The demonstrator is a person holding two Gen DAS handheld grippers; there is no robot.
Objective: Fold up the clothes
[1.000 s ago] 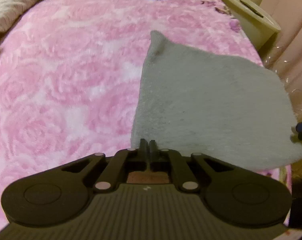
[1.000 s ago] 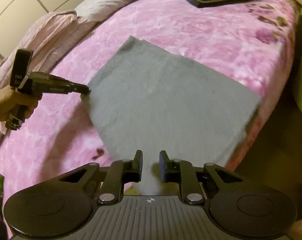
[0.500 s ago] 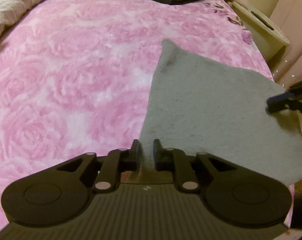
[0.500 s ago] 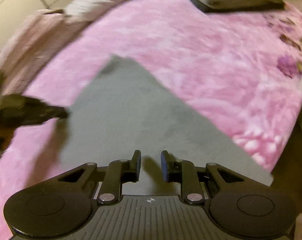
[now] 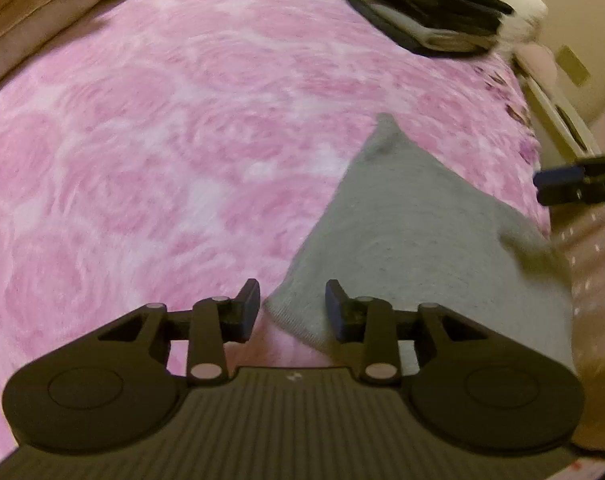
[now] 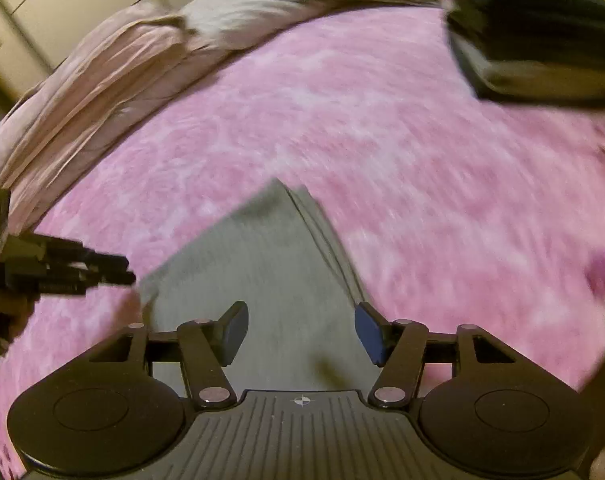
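1. We find the left gripper (image 5: 291, 305) released, its jaws apart and nothing between them. The near corner of the grey cloth (image 5: 414, 240) shows in the gap, lying on the blanket and not pinched.

2. We find the right gripper (image 6: 300, 334) likewise spread wide and holding nothing, with the grey cloth (image 6: 262, 280) lying beneath and between its fingers.

3. The cloth lies flat on the pink blanket (image 5: 162, 140). In the left wrist view it runs from 6 o'clock towards 3 o'clock, with one pointed corner towards 1 o'clock. Its far right edge is blurred, and we cannot tell whether it overhangs the bed there.

4. In the right wrist view the cloth narrows to a corner near the picture's centre. A ridge or fold line runs along its right side; motion blur keeps us from judging how many layers lie there. Its near part is hidden behind the gripper body.

5. A stack of folded dark clothes (image 5: 430, 12) sits on the blanket at 1 o'clock in the left wrist view. It is smeared, so we cannot count the items.

6. Rumpled bedding (image 6: 114, 80), pale pink and beige, lies at 10 o'clock in the right wrist view.

7. The other gripper enters each view from the edge, cut off by the frame, at 3 o'clock in the left view and 9 o'clock in the right. There its tip is just beside the cloth's left corner; contact cannot be confirmed.
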